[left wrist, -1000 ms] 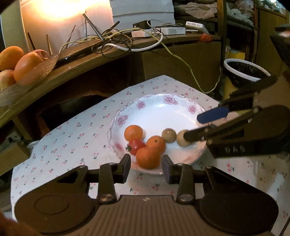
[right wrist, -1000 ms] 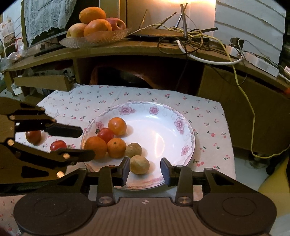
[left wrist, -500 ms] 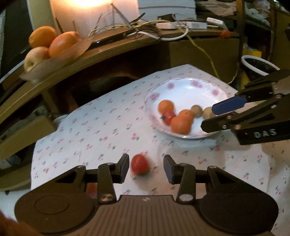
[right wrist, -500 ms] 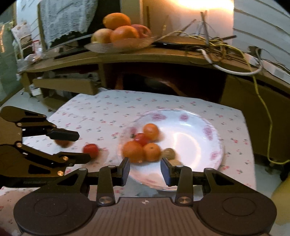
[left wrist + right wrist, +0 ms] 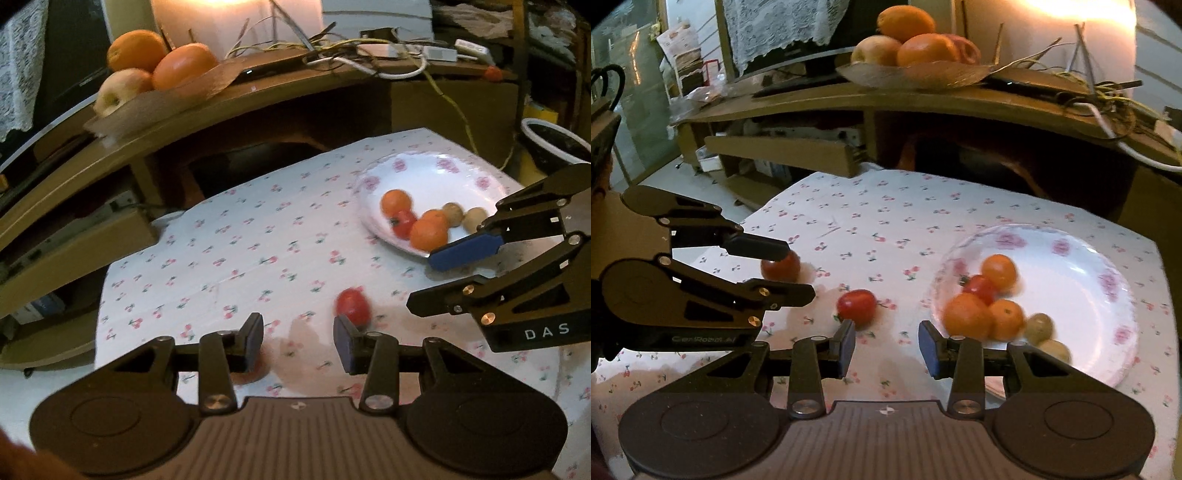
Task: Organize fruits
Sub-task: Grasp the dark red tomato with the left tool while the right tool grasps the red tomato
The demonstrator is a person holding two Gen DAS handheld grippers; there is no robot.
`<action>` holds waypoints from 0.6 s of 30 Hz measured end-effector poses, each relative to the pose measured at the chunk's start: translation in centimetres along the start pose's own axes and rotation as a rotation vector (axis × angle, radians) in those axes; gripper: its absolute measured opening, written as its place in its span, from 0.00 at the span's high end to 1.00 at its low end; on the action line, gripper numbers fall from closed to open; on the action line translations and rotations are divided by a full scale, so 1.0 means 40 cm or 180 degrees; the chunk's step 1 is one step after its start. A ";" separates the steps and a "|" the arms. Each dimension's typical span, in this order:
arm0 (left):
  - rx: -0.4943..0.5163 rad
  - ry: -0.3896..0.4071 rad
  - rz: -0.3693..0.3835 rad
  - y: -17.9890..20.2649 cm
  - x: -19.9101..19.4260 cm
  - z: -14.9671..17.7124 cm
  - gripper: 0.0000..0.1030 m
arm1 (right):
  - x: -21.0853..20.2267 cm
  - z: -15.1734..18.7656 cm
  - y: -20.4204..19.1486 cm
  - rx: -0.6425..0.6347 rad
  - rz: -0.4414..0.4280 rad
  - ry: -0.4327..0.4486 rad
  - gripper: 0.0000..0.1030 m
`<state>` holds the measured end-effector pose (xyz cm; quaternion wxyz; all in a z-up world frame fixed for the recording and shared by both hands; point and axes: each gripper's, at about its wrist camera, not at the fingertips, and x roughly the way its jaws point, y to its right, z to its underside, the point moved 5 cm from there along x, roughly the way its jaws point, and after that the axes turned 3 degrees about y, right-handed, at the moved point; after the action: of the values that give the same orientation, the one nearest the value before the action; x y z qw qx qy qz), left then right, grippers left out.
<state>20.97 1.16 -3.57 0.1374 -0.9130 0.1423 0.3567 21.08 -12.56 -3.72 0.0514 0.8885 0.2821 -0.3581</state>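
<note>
Sorting is mostly done: six fruits fill the plate (image 5: pixel 1115 266), two tomatoes (image 5: pixel 857 306) remain on the worktop (image 5: pixel 886 229); both my tongs hang narrow, empty.

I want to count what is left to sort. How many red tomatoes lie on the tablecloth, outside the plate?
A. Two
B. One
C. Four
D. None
A: one tomato lies near the middle of the tablecloth, and a second tomato lies by the left tool, both outside the plate.

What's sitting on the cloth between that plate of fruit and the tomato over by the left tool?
One more red tomato lies between the plate and the far tomato; otherwise only bare flowered cloth. The right wrist view shows it best.
</note>
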 end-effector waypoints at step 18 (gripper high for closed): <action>-0.0106 -0.0158 -0.0144 -0.094 0.077 0.057 0.53 | 0.132 -0.010 -0.055 0.0004 -0.0095 -0.0188 0.60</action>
<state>23.09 4.94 -6.76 0.1338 -0.9090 0.1122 0.3784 23.20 -8.15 -6.70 0.0538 0.8734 0.2934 -0.3850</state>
